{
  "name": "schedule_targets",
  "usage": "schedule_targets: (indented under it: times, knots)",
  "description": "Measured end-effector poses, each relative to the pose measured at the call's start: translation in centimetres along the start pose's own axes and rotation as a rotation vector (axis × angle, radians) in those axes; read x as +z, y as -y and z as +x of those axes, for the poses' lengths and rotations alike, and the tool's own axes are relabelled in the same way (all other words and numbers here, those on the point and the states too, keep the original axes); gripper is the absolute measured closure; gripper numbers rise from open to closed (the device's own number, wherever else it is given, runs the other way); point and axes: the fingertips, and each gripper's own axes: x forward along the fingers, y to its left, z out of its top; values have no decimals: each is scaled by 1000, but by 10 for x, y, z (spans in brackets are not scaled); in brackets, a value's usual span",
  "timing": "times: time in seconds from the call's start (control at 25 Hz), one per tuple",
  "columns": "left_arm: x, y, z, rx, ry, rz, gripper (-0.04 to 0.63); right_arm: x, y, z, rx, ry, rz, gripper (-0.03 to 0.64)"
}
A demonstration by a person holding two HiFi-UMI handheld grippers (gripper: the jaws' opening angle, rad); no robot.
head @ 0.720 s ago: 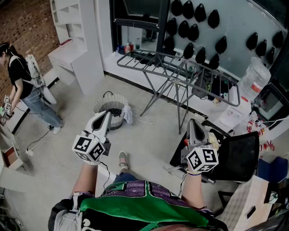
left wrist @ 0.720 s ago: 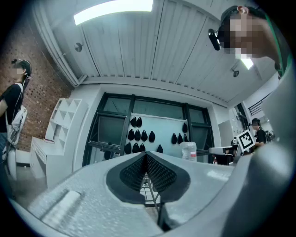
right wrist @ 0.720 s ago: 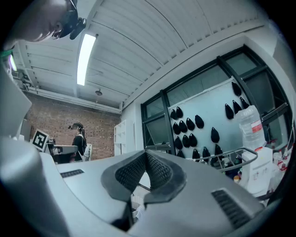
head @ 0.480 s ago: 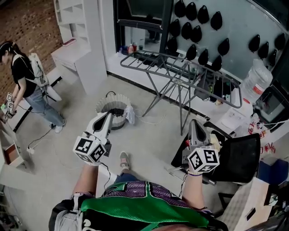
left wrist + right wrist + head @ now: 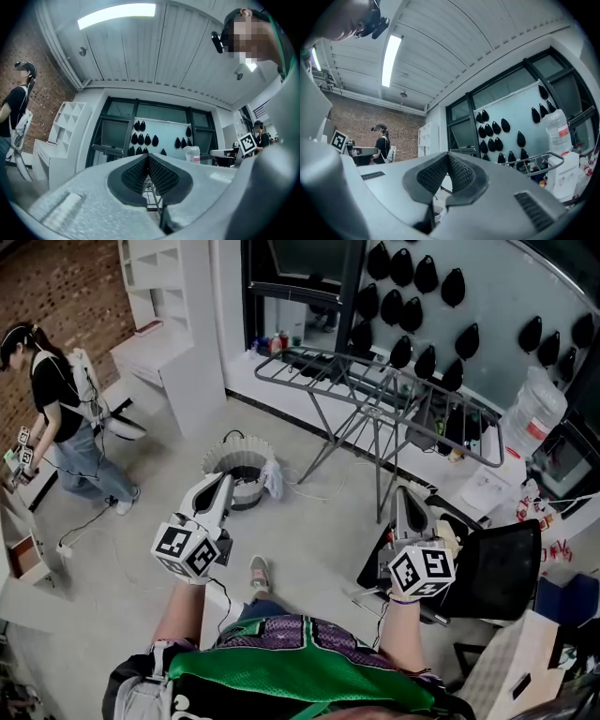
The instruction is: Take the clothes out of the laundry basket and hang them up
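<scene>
Round ribbed grey laundry basket (image 5: 248,494) stands on the concrete floor (image 5: 319,531) at centre, with a white cloth (image 5: 273,480) over its right rim. Grey metal folding drying rack (image 5: 394,390) stands behind and to its right. Black office chair (image 5: 492,568) is at right, person in black shirt (image 5: 56,418) far left, and tall white shelving unit (image 5: 178,315) behind the basket at left.

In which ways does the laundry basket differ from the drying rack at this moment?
The laundry basket is round, pale and low on the floor; the drying rack is long, grey metal and stands high on crossed legs. The basket has a white cloth over its rim; the rack's near rails look bare. Both stand on that floor, close together.
</scene>
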Motion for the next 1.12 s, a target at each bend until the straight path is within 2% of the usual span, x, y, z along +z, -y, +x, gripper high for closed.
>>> schedule_targets:
  times: [0.28, 0.52, 0.84, 1.12]
  knots:
    - [-4, 1, -1, -1, -3, 12, 578, 1, -6, 0, 38, 39, 51, 617]
    - [-10, -17, 0, 25, -20, 21, 578, -12, -21, 25, 85, 18, 56, 617]
    - [-14, -69, 14, 78, -27, 15, 578, -18, -39, 84, 126, 11, 53, 617]
    - [-20, -136, 50, 114, -23, 9, 578, -23, -50, 162, 144, 24, 35, 617]
